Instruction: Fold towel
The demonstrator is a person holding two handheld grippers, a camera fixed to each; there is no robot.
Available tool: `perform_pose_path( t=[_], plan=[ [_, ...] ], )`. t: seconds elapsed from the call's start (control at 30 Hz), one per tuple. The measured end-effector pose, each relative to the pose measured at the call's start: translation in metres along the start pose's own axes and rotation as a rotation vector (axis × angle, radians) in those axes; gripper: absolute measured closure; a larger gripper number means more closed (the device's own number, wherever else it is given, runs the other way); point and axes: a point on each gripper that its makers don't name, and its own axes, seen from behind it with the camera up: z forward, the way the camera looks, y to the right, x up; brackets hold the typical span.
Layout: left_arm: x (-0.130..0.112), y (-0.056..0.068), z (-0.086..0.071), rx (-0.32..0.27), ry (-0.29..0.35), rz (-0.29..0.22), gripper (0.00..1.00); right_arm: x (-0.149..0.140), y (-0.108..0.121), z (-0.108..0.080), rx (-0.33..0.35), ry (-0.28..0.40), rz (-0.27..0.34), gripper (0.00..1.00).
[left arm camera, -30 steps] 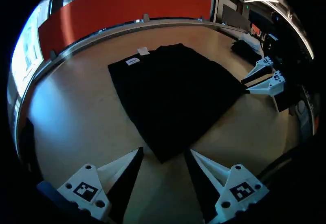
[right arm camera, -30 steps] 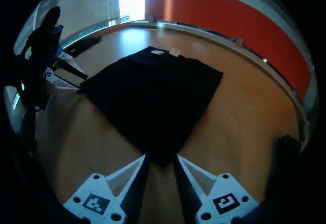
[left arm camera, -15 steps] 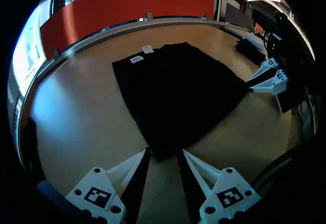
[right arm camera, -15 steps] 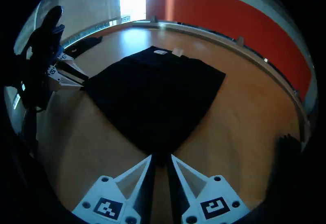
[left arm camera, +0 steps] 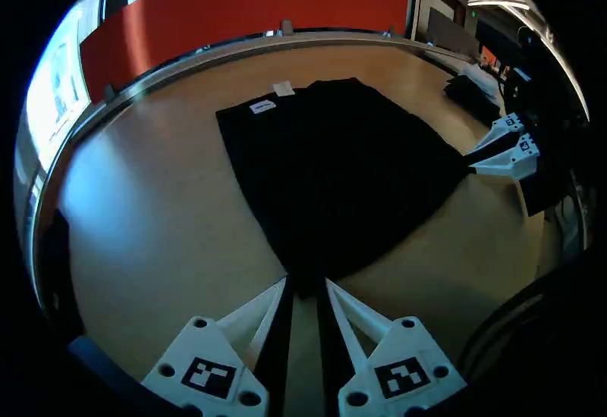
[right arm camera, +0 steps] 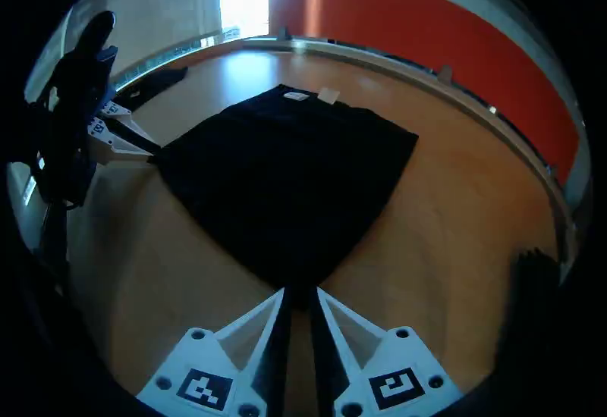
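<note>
Black towel point(left arm camera: 341, 167) lies spread flat on the wooden counter point(left arm camera: 152, 212), with an orange wall panel point(left arm camera: 250, 0) along the far side. The left gripper point(left arm camera: 305, 283) has its fingers close together, clamped on the towel corner nearest it in the left gripper view. The right gripper point(right arm camera: 300, 293) has its fingers likewise clamped on the adjacent corner, nearest it in the right gripper view.
</note>
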Motion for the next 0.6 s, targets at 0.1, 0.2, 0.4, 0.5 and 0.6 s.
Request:
perform_pose_path(
  t=[0.1, 0.2, 0.4, 0.5, 0.6],
  plan=[
    [0.0, 0.0, 0.0, 0.002, 0.001, -0.001, 0.82, 0.0, 0.0, 0.0, -0.002, -0.002, 0.0, 0.86],
    [0.001, 0.001, -0.001, 0.002, 0.002, -0.011, 0.85, 0.001, -0.001, 0.0, -0.002, -0.005, -0.001, 0.87],
    [0.003, 0.007, -0.003, -0.012, 0.008, -0.034, 0.88, 0.01, 0.002, -0.002, -0.008, 0.009, 0.006, 0.87],
    [0.006, 0.007, -0.005, -0.012, 0.011, -0.044, 0.88, 0.016, 0.004, -0.005, -0.009, 0.021, 0.009, 0.87],
    [0.01, 0.007, -0.007, -0.011, 0.017, -0.058, 0.88, 0.021, 0.004, -0.009, -0.009, 0.027, 0.001, 0.87]
  ],
)
